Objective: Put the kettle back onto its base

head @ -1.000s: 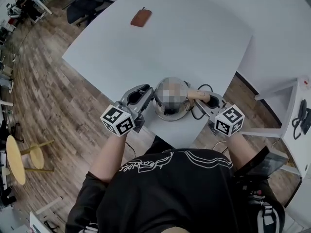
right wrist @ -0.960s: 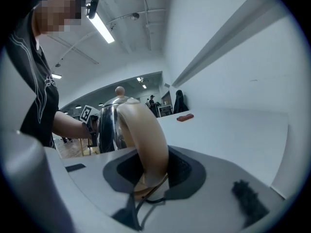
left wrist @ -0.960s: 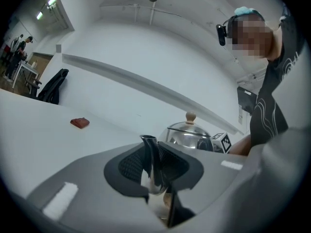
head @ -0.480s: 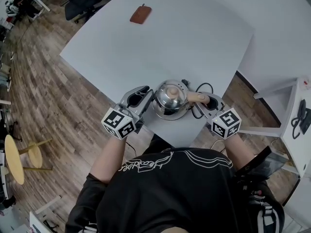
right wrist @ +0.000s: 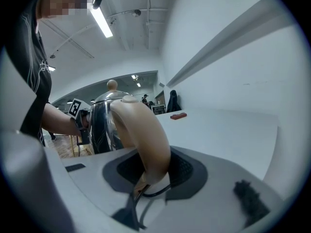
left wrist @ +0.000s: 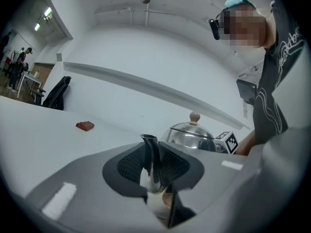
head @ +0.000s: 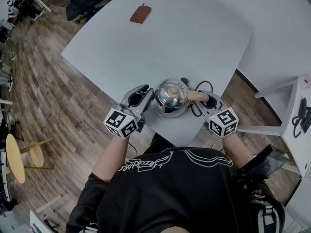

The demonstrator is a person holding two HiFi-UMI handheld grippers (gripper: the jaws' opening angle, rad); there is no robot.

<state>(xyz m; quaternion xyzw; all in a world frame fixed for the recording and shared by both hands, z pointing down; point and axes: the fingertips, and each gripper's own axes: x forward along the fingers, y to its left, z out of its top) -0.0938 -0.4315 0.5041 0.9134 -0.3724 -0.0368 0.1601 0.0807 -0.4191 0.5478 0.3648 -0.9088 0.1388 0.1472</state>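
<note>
A shiny steel kettle (head: 171,97) with a wooden lid knob is at the near edge of the white table (head: 184,38). My left gripper (head: 147,96) is shut on its spout (left wrist: 150,161), which stands upright between the pads; these jaws have just been opening slightly. My right gripper (head: 201,98) is shut on the tan curved handle (right wrist: 146,135), from the kettle's right side. The kettle's body (right wrist: 99,125) fills the space between the two grippers. I cannot make out the base; a black cord (head: 203,87) loops out beside the kettle.
A brown wallet-like pouch (head: 140,14) lies far across the table. The table's near corner is just under the kettle, with wooden floor beyond it. A white side table (head: 296,110) stands to the right.
Kettle and both grippers stay almost where they were; the right gripper's marker cube has edged slightly towards the kettle.
</note>
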